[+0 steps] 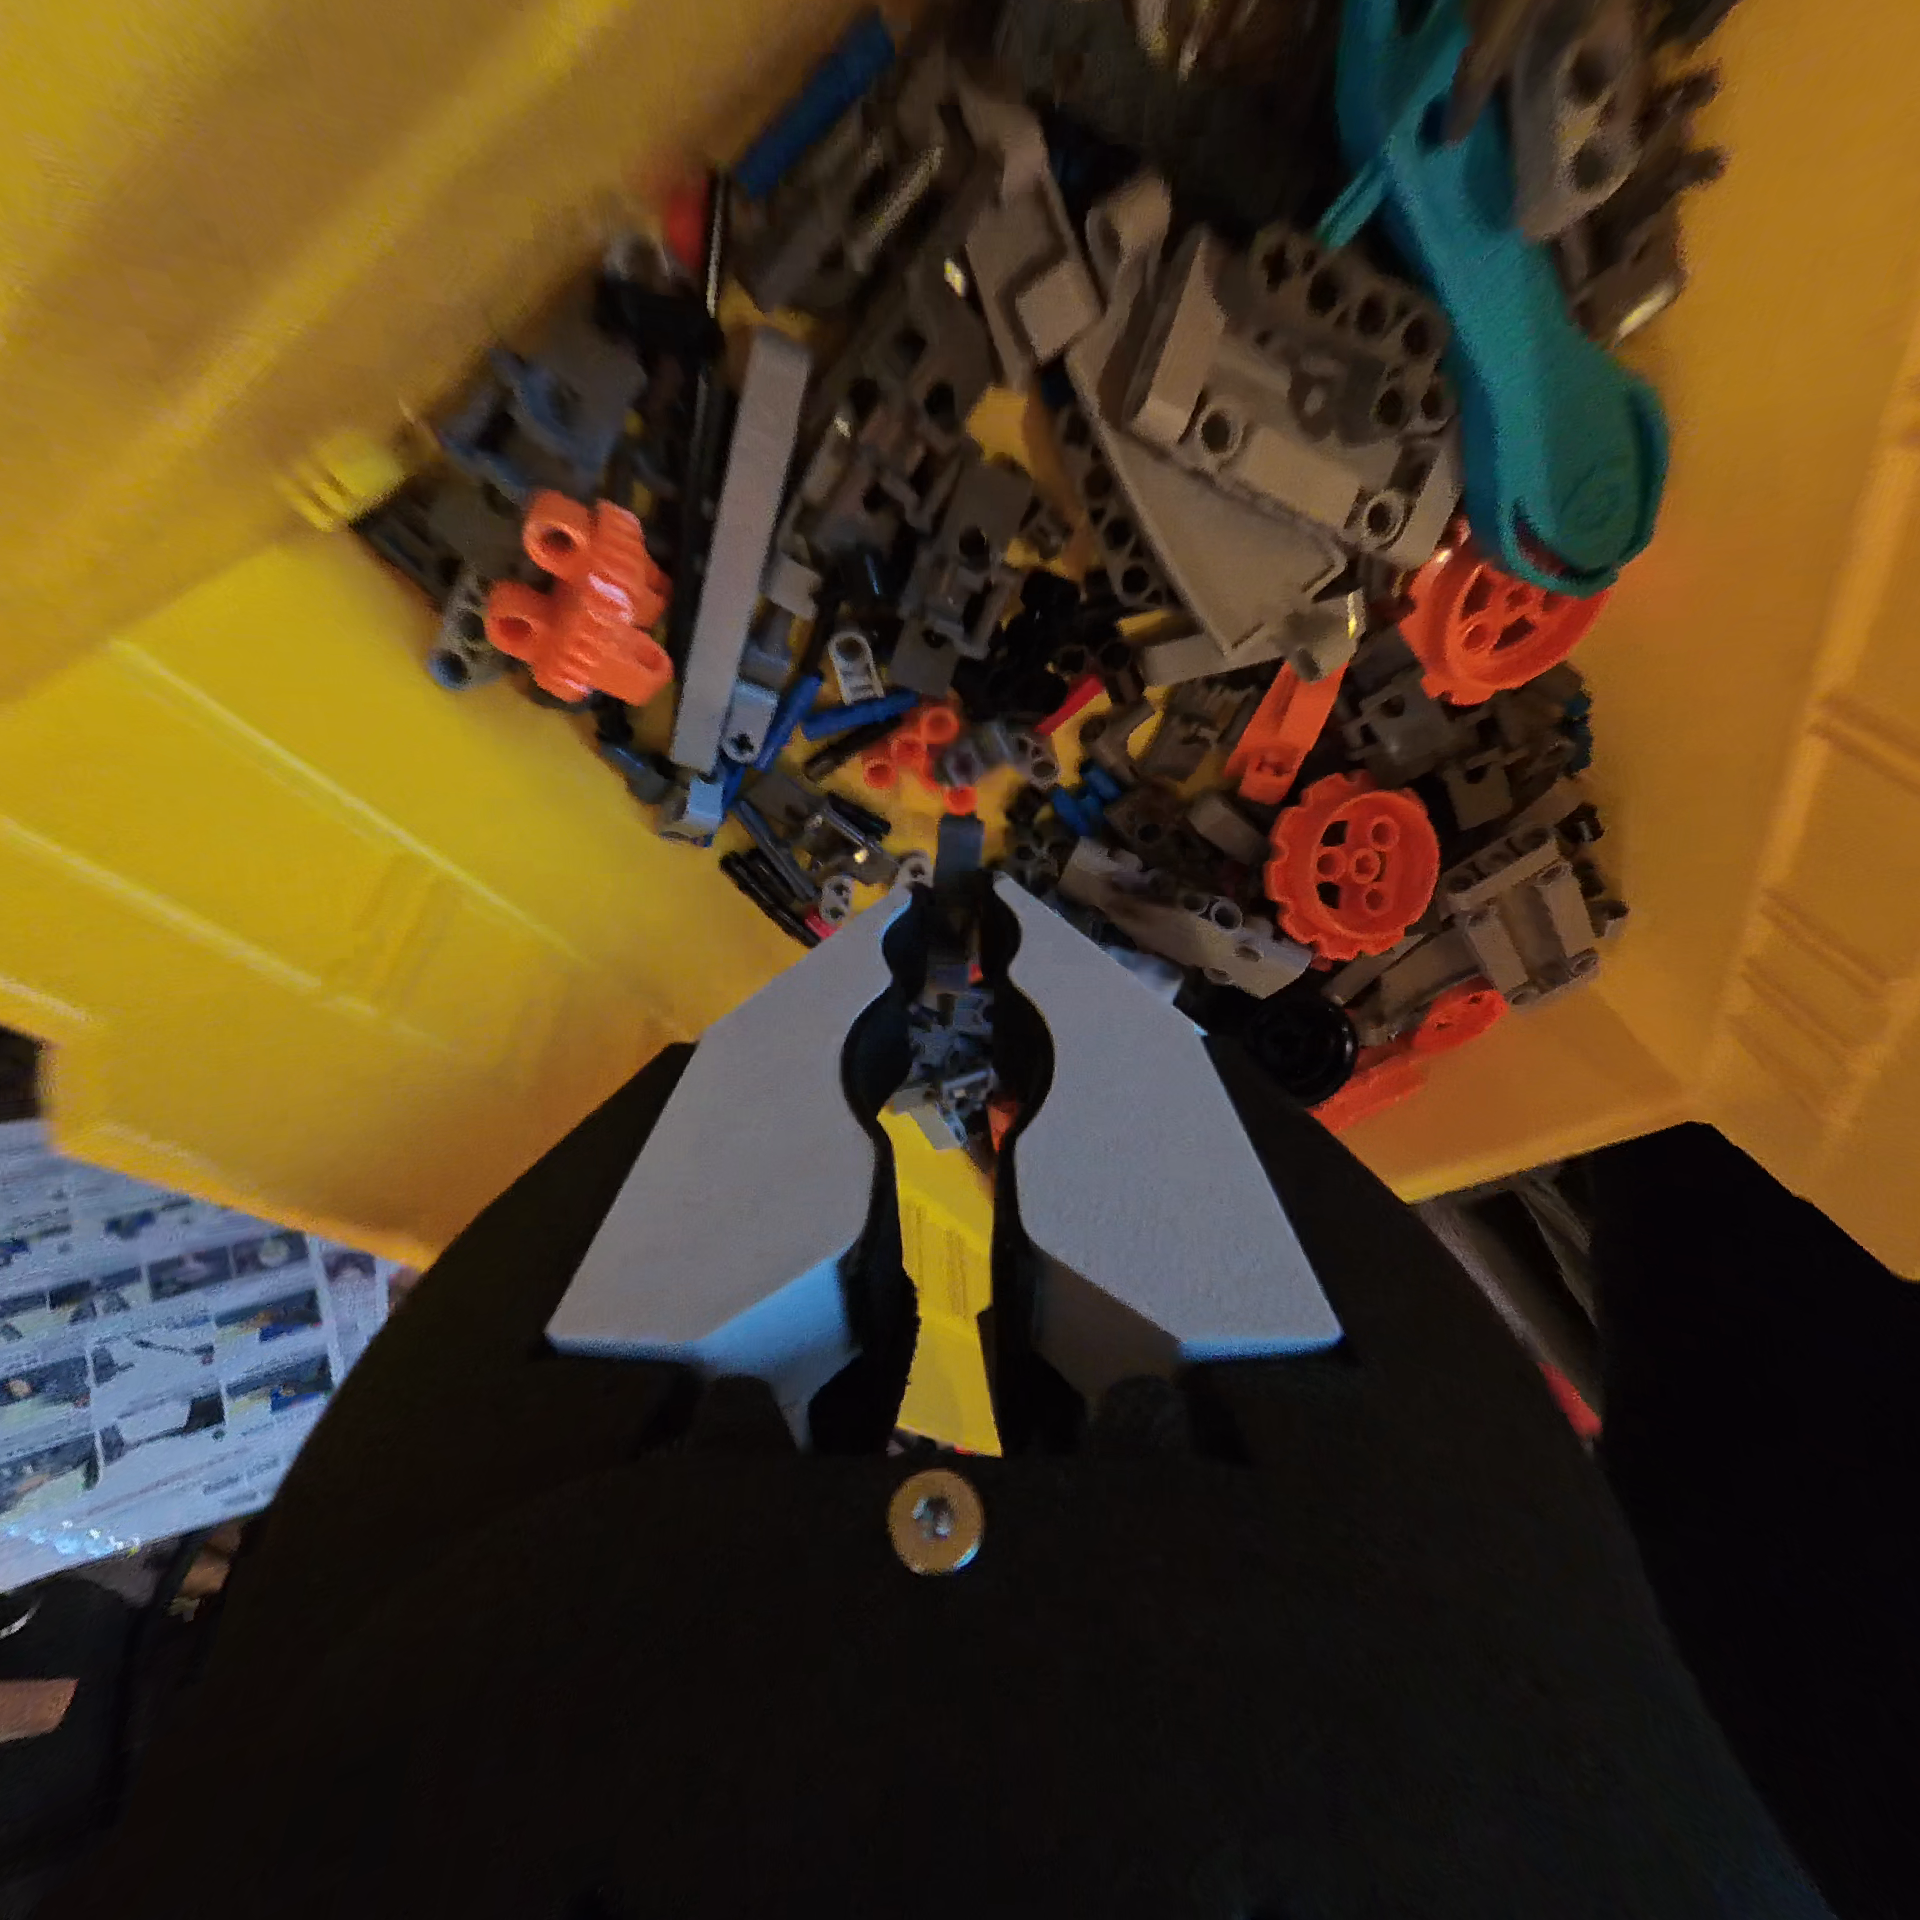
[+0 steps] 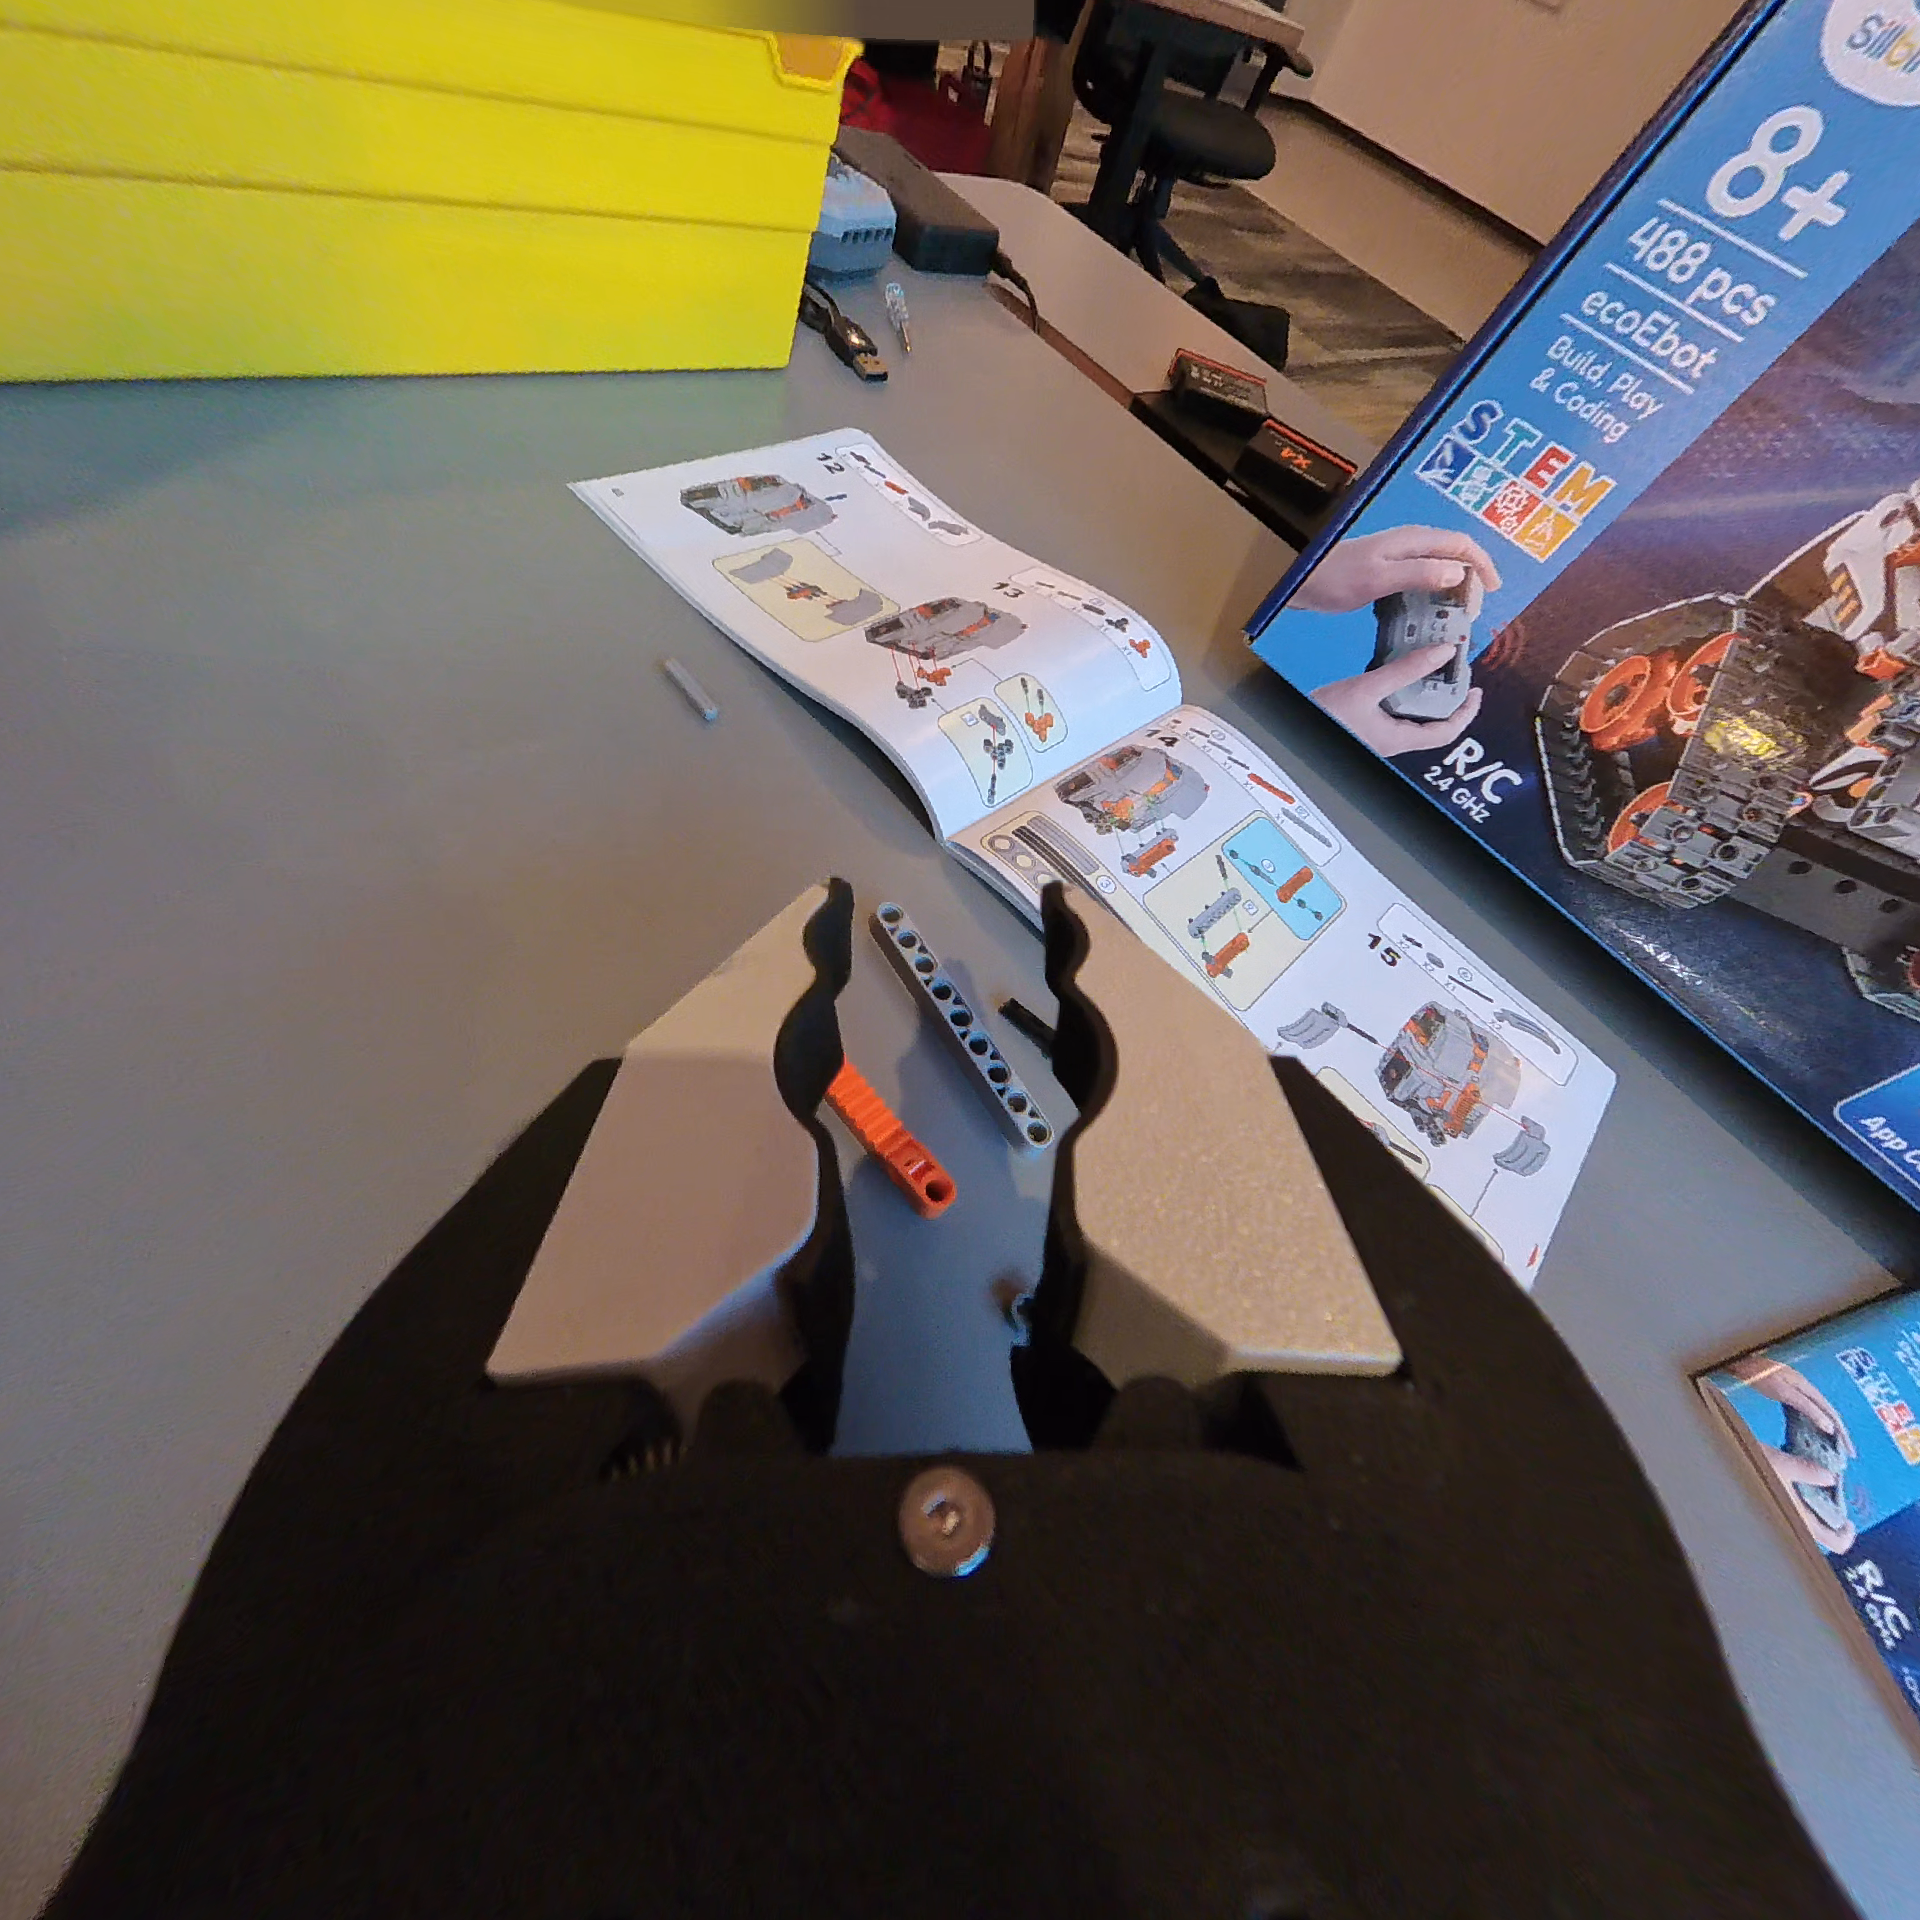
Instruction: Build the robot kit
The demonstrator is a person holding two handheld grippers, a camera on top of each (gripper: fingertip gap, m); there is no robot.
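Grey table (image 2: pixel 312 727) underneath, office chair (image 2: pixel 1195 135) in the room beyond. Counted on the table, big to small:

- 1 yellow bin (image 2: pixel 395 208) at the far left, its inside (image 1: pixel 312 831) heaped with loose building pieces, mostly grey and black.
- 1 blue printed box (image 2: pixel 1662 520) standing at the right.
- 1 open instruction booklet (image 2: pixel 1039 727) lying flat between bin and box; 1 more printed booklet (image 2: pixel 1829 1507) at the near right edge.
- In the bin heap: 1 teal tool (image 1: pixel 1507 343), 1 long grey bar (image 1: pixel 743 551), 2 whole orange wheels (image 1: pixel 1351 868) plus 1 half buried, 1 black tyre (image 1: pixel 1299 1044), 1 clump of orange connectors (image 1: pixel 582 592).
- Loose on the table: 1 grey beam with holes (image 2: pixel 961 1023), 1 orange piece (image 2: pixel 888 1143), 1 short grey rod (image 2: pixel 691 689) well apart, 1 tiny black pin (image 2: pixel 1023 1018).

Left gripper (image 1: pixel 951 894) over the bin, narrowed almost to nothing, seemingly pinching a small grey piece (image 1: pixel 961 847) at the tips; blurred, so not certain. Right gripper (image 2: pixel 943 899) low over the table, spread wide and holding nothing, with beam, orange piece and pin lying between its fingers, none visibly touched.
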